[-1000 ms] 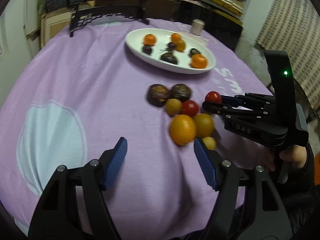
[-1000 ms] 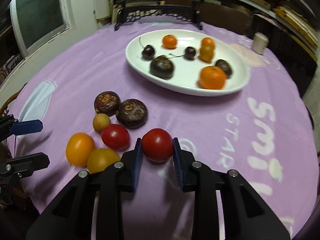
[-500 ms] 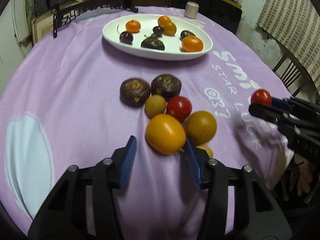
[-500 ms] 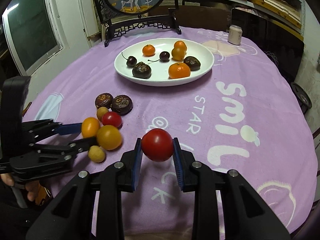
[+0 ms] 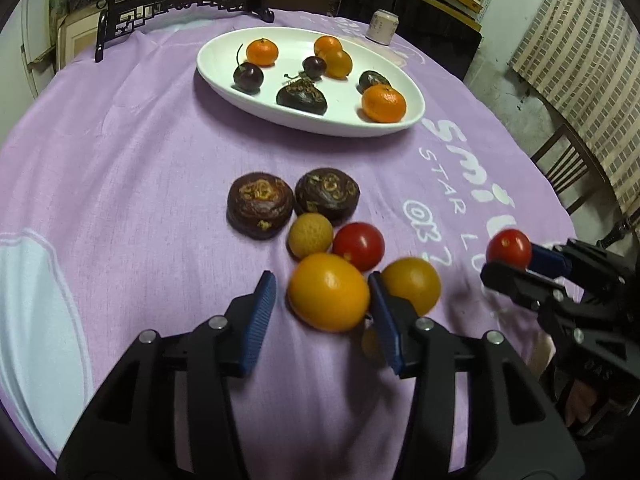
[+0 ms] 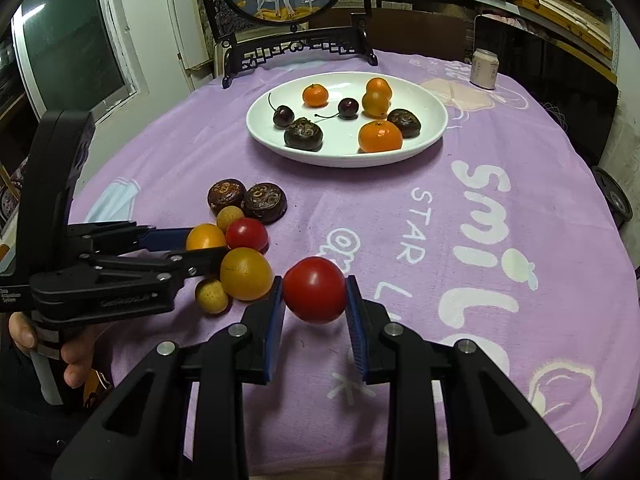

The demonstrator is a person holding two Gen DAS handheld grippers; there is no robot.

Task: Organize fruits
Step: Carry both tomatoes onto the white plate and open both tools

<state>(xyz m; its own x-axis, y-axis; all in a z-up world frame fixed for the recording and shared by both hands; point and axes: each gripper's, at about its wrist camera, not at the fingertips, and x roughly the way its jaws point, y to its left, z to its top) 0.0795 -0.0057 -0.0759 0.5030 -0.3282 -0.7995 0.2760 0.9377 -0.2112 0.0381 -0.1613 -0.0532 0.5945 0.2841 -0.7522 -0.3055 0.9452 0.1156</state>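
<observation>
On the left, the left gripper (image 5: 322,312) is open wide around a yellow-orange tomato (image 5: 328,291). One blue pad (image 5: 259,312) is a little away from the fruit. The other pad sits right at its side, and I cannot tell if it touches. The tomato rests on the purple cloth (image 5: 132,168).

Packed close by are a second yellow tomato (image 5: 412,286), a red tomato (image 5: 359,245), a small tan fruit (image 5: 310,235) and two dark brown fruits (image 5: 260,205). If the gripper shuts fast here, it could bump these neighbors and send them rolling (round fruit rolls easily). A hard squeeze could also squash the soft tomato.

Further back sits the white plate (image 6: 264,136), with oranges, cherries and dark fruits on it.

On the right, the right gripper (image 6: 315,300) is shut tight on a red cherry tomato (image 6: 315,290), held up above the cloth. Only its two sides are pinched, so a shaky move could let it slip out and drop, maybe off the table.
</observation>
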